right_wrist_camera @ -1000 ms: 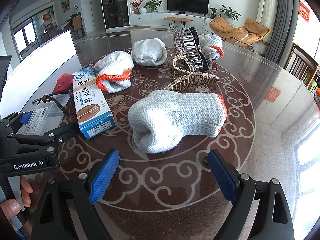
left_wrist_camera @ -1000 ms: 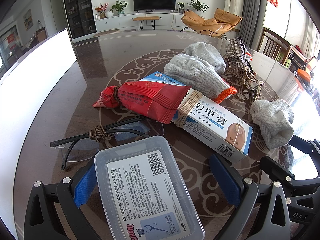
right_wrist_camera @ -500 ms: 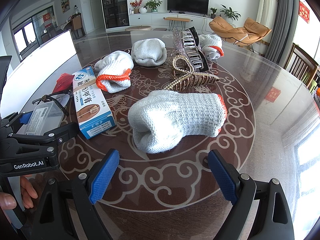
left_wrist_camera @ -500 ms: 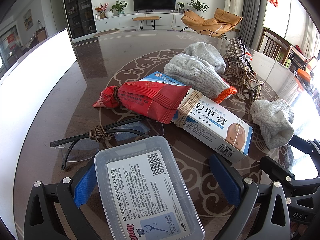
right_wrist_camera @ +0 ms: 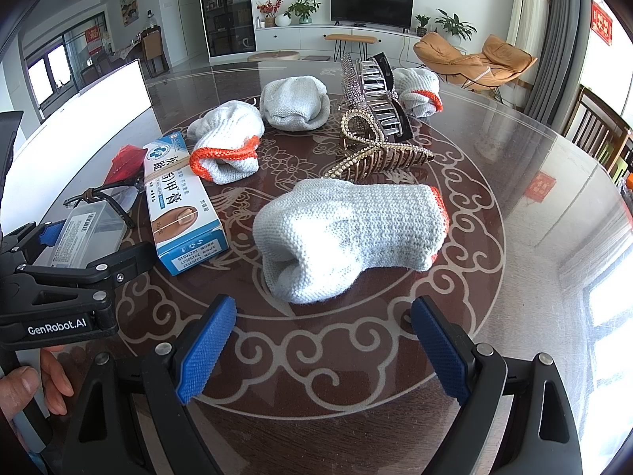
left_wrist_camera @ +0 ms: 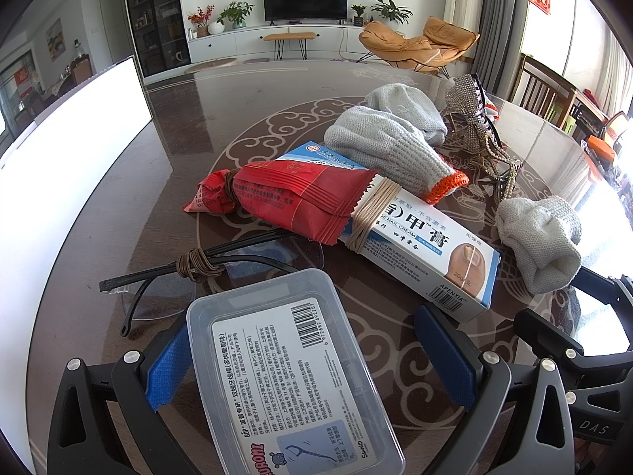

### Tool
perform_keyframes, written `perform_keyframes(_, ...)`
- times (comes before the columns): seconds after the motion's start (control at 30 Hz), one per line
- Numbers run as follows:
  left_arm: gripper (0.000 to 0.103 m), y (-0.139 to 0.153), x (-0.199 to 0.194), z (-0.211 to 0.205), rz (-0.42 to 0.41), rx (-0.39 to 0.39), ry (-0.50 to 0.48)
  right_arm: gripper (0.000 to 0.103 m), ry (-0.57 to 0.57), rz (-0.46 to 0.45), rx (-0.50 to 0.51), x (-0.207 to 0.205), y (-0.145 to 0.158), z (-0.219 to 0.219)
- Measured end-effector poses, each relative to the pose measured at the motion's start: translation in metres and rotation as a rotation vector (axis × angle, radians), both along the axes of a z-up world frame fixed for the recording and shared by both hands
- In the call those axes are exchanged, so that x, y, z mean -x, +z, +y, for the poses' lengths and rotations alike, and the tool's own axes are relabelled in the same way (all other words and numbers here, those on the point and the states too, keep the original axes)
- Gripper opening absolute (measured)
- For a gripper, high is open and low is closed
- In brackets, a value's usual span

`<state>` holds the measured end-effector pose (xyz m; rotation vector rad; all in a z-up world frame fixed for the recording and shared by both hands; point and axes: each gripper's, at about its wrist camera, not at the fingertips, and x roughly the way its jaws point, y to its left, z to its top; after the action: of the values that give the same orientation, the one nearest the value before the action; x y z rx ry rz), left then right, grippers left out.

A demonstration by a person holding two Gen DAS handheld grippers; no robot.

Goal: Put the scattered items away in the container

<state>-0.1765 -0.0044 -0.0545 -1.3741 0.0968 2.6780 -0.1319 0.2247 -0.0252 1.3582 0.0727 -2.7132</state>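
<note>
Landmark: nail cream box (left_wrist_camera: pixel 399 233), lying on the patterned table (right_wrist_camera: pixel 534 206).

Left gripper (left_wrist_camera: pixel 312 360): jaws spread, bracketing the clear plastic box (left_wrist_camera: pixel 285 372) just in front of the nail cream box; contact with the pads cannot be told.

Right gripper (right_wrist_camera: pixel 322 352): jaws spread, holding nothing, hovering right of the nail cream box, near the white glove (right_wrist_camera: pixel 348 237).

Red packet (left_wrist_camera: pixel 292 198) is lying across the nail cream box. Glasses (left_wrist_camera: pixel 190 269) are sitting left of it. Hair claws (right_wrist_camera: pixel 376 130) are resting beyond the glove.

Past my counter (right_wrist_camera: pixel 534 237) I see a black television (left_wrist_camera: pixel 305 1) on a long white cabinet (left_wrist_camera: pixel 277 41), potted plants (left_wrist_camera: pixel 237 14) beside it, an orange lounge chair (left_wrist_camera: pixel 419 45) and grey curtains (left_wrist_camera: pixel 490 19).
</note>
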Motion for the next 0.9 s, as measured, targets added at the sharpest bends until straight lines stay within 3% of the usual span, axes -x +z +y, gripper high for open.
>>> perform_keyframes(0.47,0.103,0.0,-0.002,0.0,-0.01,-0.002,-0.014,0.091,0.0,0.0,0.0,0.0,0.0,0.0)
perform_keyframes(0.6,0.103,0.018,-0.031,-0.014,-0.009,-0.144,-0.015,0.09,-0.001,0.005,0.005,-0.005,0.001,0.001)
perform_keyframes(0.67,0.103,0.029,-0.051,-0.021,0.007,-0.169,0.001,0.09,-0.018,0.055,0.005,-0.019,0.009,0.002)
perform_keyframes(0.73,0.103,0.037,-0.069,-0.025,0.027,-0.138,0.022,0.09,-0.055,0.108,0.02,-0.041,0.019,0.004)
perform_keyframes(0.9,0.103,0.043,-0.105,-0.025,0.018,-0.115,0.023,0.09,-0.11,0.148,0.084,-0.095,0.037,0.01)
